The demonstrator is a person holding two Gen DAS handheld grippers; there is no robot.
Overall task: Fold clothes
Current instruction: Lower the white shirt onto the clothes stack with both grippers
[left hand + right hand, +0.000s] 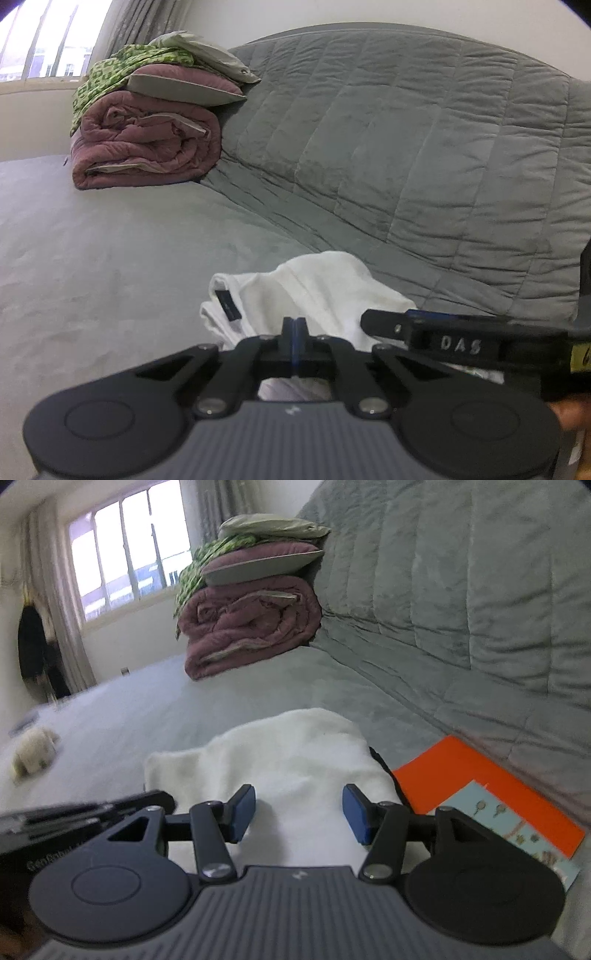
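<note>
A white garment [314,291] lies bunched on the grey bed sheet [92,258], a dark label showing at its left edge. My left gripper [294,325] is shut, its pads pressed together at the garment's near edge, with white fabric on both sides and below. From the right, a finger of my right gripper [388,326] reaches over the cloth. In the right wrist view the right gripper [299,812] stands open just above the white garment [288,753], nothing between its blue pads [244,808]. The left gripper [162,799] touches the cloth's left edge there.
A rolled purple quilt [144,147] with pillows and a green patterned cloth stands at the far end. A grey quilted cover [406,147] rises on the right. An orange book [480,797] lies right of the garment. A small pale object [33,749] sits far left.
</note>
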